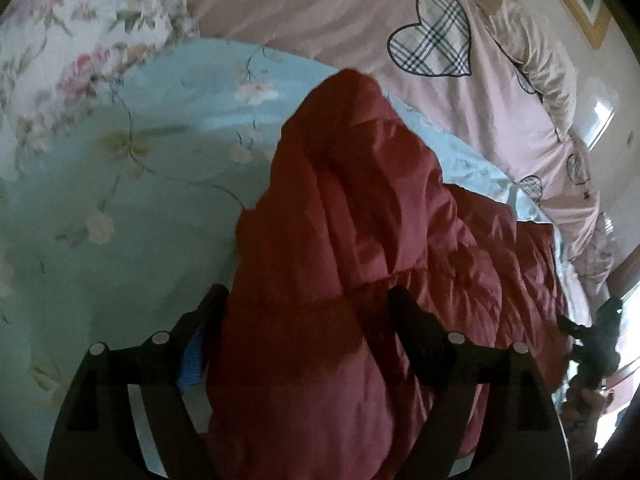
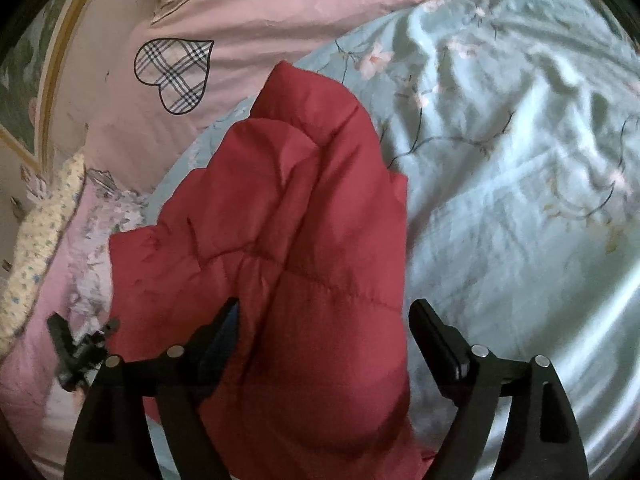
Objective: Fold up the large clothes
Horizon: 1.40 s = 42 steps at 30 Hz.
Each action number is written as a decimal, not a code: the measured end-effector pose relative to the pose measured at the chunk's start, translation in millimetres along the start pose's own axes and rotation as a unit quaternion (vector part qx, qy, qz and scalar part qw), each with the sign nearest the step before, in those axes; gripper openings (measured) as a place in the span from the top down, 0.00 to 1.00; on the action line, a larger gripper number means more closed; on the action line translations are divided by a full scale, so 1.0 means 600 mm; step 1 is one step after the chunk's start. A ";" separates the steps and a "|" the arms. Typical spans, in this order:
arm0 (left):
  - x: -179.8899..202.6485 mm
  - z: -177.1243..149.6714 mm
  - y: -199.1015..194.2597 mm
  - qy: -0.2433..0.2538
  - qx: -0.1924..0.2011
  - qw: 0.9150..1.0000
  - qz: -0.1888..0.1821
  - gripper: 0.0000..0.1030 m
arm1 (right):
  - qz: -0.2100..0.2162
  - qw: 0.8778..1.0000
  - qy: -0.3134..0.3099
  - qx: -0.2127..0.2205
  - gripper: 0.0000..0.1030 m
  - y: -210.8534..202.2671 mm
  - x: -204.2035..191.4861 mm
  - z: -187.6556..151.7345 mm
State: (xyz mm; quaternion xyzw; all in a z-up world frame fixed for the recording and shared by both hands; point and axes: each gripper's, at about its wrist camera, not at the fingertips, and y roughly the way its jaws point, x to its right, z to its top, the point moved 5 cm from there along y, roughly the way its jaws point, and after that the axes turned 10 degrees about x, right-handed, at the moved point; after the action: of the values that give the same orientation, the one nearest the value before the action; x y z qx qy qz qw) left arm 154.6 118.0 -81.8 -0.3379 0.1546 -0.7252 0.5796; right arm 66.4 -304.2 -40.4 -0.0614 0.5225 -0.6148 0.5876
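A red padded jacket [image 1: 360, 220] lies bunched on a light blue floral bedspread [image 1: 120, 200]. In the left wrist view my left gripper [image 1: 308, 312] is open, its two black fingers standing either side of a thick fold of the jacket. In the right wrist view the same jacket [image 2: 288, 220] runs up from between the fingers of my right gripper [image 2: 324, 320], which is open too; its right finger [image 2: 432, 332] stands clear over the bedspread [image 2: 500, 200]. The other gripper shows at the edge of each view: right one [image 1: 596, 340], left one [image 2: 80, 344].
A pink duvet with plaid hearts [image 1: 432, 36] lies behind the jacket, also in the right wrist view [image 2: 176, 72]. A white floral quilt [image 1: 60, 48] is at the far left. A framed picture [image 2: 52, 80] hangs on the wall. A yellow dotted cloth [image 2: 36, 232] lies by the bed edge.
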 end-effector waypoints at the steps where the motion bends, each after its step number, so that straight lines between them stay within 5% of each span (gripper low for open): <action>1: 0.002 0.004 -0.001 0.004 0.003 1.000 0.004 0.21 | -0.005 1.000 -0.007 0.001 0.16 -0.001 -0.002 0.003; 11: 0.044 0.052 0.014 0.041 0.015 0.999 0.014 0.21 | -0.042 0.997 -0.056 0.025 0.15 0.007 -0.025 0.057; 19: 0.067 0.104 0.096 0.061 -0.016 0.998 0.017 0.21 | -0.034 0.996 -0.078 0.025 0.15 0.076 -0.043 0.171; 20: 0.067 0.107 0.105 0.062 -0.020 0.998 0.021 0.23 | -0.018 0.997 -0.071 0.015 0.15 0.088 -0.046 0.178; 21: 0.064 0.109 0.114 0.064 -0.023 0.997 0.026 0.42 | -0.007 0.998 -0.063 0.007 0.16 0.099 -0.046 0.183; 22: 0.063 0.109 0.121 0.065 -0.031 0.997 0.028 0.63 | -0.011 0.998 -0.061 0.000 0.25 0.109 -0.045 0.184; 23: 0.062 0.107 0.127 0.064 -0.038 0.997 0.029 0.71 | -0.019 0.998 -0.063 -0.001 0.40 0.115 -0.044 0.185; 24: 0.060 0.108 0.130 0.062 -0.040 0.997 0.033 0.82 | -0.027 0.998 -0.063 -0.006 0.74 0.118 -0.044 0.184; 25: 0.060 0.110 0.129 0.061 -0.038 0.997 0.034 0.87 | -0.027 0.998 -0.057 -0.008 0.79 0.119 -0.043 0.183; 33: 0.098 0.157 0.127 0.080 0.008 0.995 0.053 0.92 | -0.086 0.990 -0.080 0.081 0.87 0.078 -0.069 0.214; 42: 0.068 0.130 0.234 0.073 -0.042 0.993 0.082 0.90 | -0.140 0.987 -0.056 0.047 0.88 0.163 -0.009 0.189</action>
State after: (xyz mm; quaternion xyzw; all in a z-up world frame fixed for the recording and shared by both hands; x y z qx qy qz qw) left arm 306.3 53.0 -98.9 -0.2943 0.2539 -0.6912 0.6093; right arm 210.8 -341.7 -57.0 -0.1410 0.4455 -0.7103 0.5264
